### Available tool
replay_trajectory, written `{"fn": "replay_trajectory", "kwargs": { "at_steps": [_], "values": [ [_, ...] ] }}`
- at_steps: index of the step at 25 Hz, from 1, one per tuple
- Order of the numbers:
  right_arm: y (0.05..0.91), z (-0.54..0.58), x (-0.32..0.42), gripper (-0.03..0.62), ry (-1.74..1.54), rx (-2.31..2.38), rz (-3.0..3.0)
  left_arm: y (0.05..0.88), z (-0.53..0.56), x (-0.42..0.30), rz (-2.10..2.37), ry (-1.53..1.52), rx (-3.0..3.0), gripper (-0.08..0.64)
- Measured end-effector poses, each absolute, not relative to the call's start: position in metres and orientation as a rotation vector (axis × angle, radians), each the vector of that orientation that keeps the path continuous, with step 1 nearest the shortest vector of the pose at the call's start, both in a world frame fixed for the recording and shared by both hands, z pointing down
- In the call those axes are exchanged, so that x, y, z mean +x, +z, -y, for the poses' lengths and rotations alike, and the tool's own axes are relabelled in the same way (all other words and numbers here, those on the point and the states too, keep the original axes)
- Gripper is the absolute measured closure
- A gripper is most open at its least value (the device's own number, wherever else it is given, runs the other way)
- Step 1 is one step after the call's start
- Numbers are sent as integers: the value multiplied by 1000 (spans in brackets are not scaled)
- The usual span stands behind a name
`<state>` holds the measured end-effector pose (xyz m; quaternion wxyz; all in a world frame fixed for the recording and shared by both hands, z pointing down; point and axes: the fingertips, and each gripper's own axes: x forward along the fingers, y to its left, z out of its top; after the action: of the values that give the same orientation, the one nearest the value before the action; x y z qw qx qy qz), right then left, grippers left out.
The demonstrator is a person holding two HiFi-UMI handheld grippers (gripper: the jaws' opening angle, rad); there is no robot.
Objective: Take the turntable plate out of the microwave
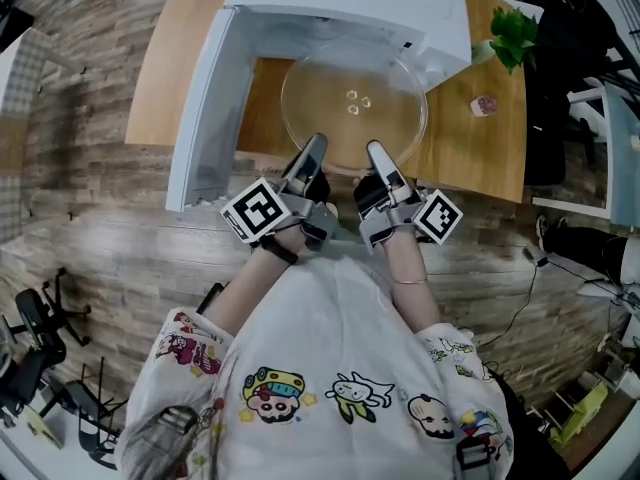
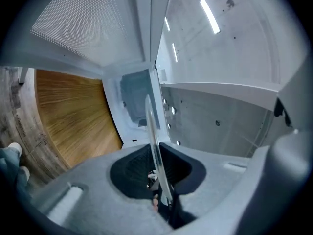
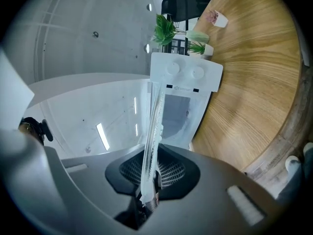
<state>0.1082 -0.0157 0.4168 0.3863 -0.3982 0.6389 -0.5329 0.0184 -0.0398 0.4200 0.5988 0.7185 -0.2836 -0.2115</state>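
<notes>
You are carrying the glass turntable plate (image 1: 353, 103) by its near rim alone, so the main danger looks like slipping: smooth glass is sitting in two narrow pinches close together, and the whole far side of the disc is hanging unsupported, so it could lever downward out of the fingers and drop onto the desk (image 1: 170, 58) or past its near edge to the floor. Uneven motion between your two hands could also twist the rim in the pads, and the far rim is lying close to the mouth of the microwave (image 1: 350, 8), so tipping or swinging sideways could knock it against the casing or against the open door (image 1: 205, 108) standing toward the desk's left edge. The left gripper (image 1: 312, 153) is closing its fingers (image 2: 132, 173) to a narrow gap, pinching the plate's rim, which is running edge-on between the dark pads in the left gripper view. The right gripper (image 1: 380, 158) is doing the same just beside it, its fingers (image 3: 171, 173) pressing on the rim with only the thickness of the glass between them. The plate itself is hanging roughly level in front of the open microwave, over the desk's near edge, mostly clear of the cavity and resting on nothing but your two grips.
</notes>
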Motion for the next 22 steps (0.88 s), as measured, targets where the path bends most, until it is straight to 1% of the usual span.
{"fn": "replay_trajectory", "kwargs": {
  "at_steps": [6,22],
  "values": [
    [406,7,117,545,-1349,-1001,-1634,406,30,30,611,-494,1658,520],
    [390,0,118,545,-1336,-987,-1684,394,18,33,557,-503,1633,520]
  ]
}}
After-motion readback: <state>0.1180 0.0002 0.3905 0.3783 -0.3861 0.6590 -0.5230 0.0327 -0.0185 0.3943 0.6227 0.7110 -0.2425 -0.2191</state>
